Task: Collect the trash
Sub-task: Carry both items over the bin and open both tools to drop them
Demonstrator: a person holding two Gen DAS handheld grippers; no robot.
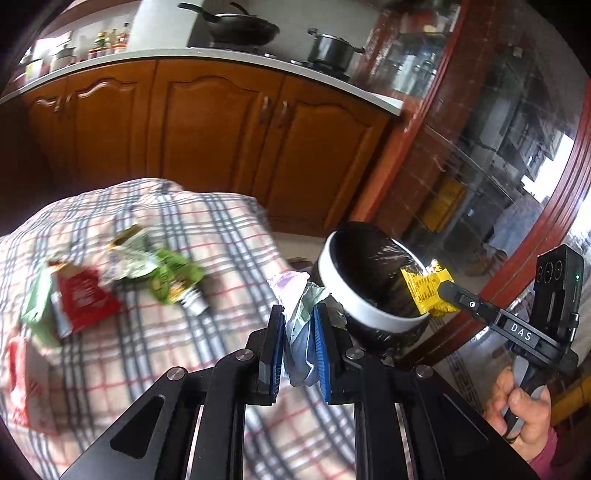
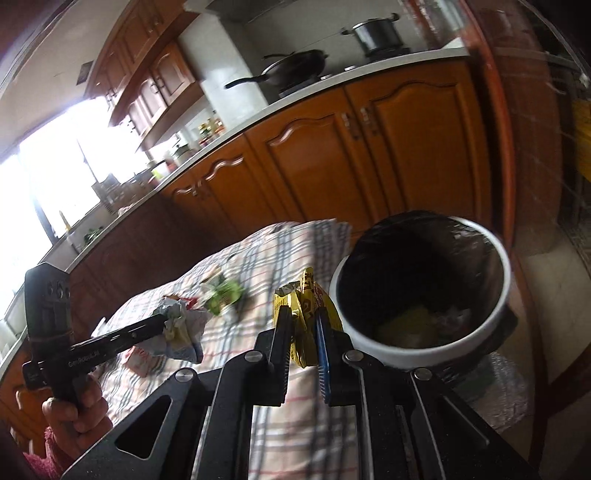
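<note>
The left hand-held gripper (image 1: 298,325) is being kept closed on a crumpled pale wrapper (image 1: 295,295), which is being pinched between the blue pads and is protruding above them. In the right wrist view the same crumpled wrapper (image 2: 181,328) is being carried at the tip of the left hand-held gripper (image 2: 162,325), over the checked cloth (image 2: 258,258).

The right hand-held gripper (image 2: 303,325) is being kept closed on a yellow wrapper (image 2: 306,306), which is being clamped between its fingers just beside the rim of the bin. In the left wrist view the yellow wrapper (image 1: 428,291) is being held at the bin's rim by the right hand-held gripper (image 1: 443,291).

The white bin (image 2: 491,317), lined with a black bag, is being seen off the far right edge of the cloth-covered table (image 1: 155,332); some refuse is being shown lying at its bottom.

Further trash is being left on the cloth: a green wrapper (image 1: 173,277) near the middle, and a red packet (image 1: 86,299) beside a green carton (image 1: 37,306) toward the left edge. These items are being rendered blurred.

A wooden kitchen cabinet (image 1: 221,122) with a wok (image 1: 240,29) and a pot (image 1: 332,48) on its top is being shown behind.
</note>
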